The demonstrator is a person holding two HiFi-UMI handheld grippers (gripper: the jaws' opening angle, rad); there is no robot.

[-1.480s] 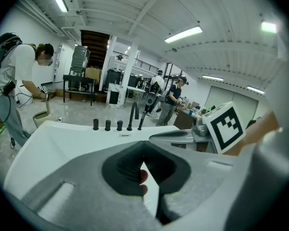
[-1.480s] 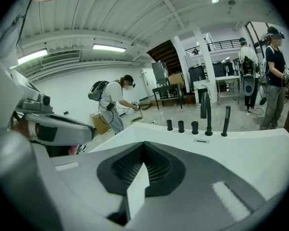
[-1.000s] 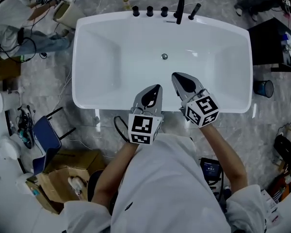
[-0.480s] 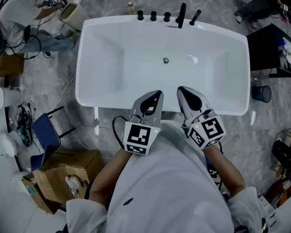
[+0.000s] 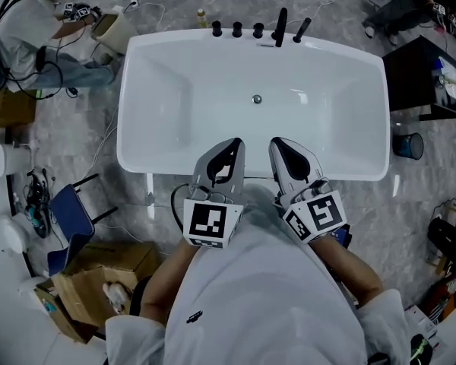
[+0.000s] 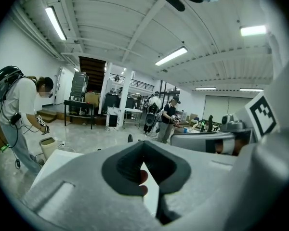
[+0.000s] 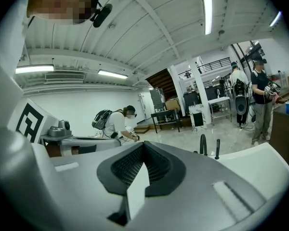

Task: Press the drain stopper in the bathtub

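Observation:
The white bathtub (image 5: 161, 105) fills the middle of the head view, and the small round metal drain stopper (image 5: 256, 99) sits on its floor towards the far side. My left gripper (image 5: 231, 142) and right gripper (image 5: 278, 142) hover side by side over the tub's near rim, well short of the stopper. Both are shut with nothing held. In the left gripper view the left gripper (image 6: 143, 143) points level across the room, as does the right gripper (image 7: 144, 143) in the right gripper view. Neither gripper view shows the stopper.
Black taps and a spout (image 5: 280, 26) line the tub's far rim. A person (image 5: 30, 29) crouches at the far left among cables. A blue chair (image 5: 70, 211) and cardboard boxes (image 5: 99, 274) stand near left; a black table (image 5: 429, 67) and a blue cup (image 5: 410, 144) stand right.
Both grippers have drawn back a little towards the tub's near rim, the right one more. Both stay shut.

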